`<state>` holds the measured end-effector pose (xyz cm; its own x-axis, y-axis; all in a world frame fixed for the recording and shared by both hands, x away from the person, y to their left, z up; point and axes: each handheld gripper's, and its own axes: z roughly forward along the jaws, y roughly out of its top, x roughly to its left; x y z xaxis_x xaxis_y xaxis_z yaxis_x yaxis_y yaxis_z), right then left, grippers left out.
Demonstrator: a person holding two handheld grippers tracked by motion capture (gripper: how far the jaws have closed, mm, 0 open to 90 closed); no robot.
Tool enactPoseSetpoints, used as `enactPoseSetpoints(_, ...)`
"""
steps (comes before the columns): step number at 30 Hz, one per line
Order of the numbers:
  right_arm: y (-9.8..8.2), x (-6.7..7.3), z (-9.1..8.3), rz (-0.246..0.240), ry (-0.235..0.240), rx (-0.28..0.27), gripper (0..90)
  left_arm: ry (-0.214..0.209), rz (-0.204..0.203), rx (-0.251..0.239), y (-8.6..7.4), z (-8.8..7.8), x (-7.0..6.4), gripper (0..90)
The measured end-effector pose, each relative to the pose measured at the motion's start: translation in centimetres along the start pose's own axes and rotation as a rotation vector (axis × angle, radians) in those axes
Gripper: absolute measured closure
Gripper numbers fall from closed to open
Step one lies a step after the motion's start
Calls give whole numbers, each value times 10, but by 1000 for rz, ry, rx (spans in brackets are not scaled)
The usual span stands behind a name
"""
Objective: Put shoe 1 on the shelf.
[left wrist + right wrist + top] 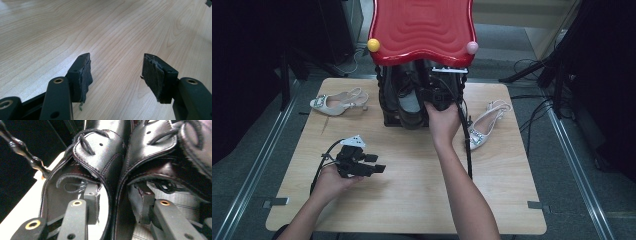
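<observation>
A pair of black lace-up leather shoes (pixel 409 102) stands side by side on the low shelf of a dark rack under a red wavy top (pixel 422 27). My right gripper (pixel 439 95) reaches into them at the back of the table. In the right gripper view its jaws (pixel 117 195) are apart, one inside the left shoe (pixel 100 147) and one inside the right shoe (pixel 150 142). The two touching inner walls lie between the pads with a little slack. My left gripper (pixel 376 163) rests low over the wooden table at front left, open (pixel 116 67) and holding nothing.
A white slingback heel (pixel 337 103) lies at the table's back left and another one (pixel 484 127) at the right beside the rack. A yellow ball (pixel 373 45) and a pink ball (pixel 472 47) cap the red top's corners. Bare table (pixel 412 200) stretches across the front.
</observation>
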<state>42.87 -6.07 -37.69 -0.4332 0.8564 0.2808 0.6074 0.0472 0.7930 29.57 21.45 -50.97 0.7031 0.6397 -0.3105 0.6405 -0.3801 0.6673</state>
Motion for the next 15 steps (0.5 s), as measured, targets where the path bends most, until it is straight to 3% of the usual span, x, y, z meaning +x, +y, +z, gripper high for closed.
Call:
enactPoseSetpoints(9, -2, -5, -26, -9, 52, -17, 587, -5, -16, -13, 3, -2, 0, 430)
enactPoseSetpoints(15, -9, -4, -47, -58, 97, -31, 551, -21, -2, -25, 18, -8, -6, 520)
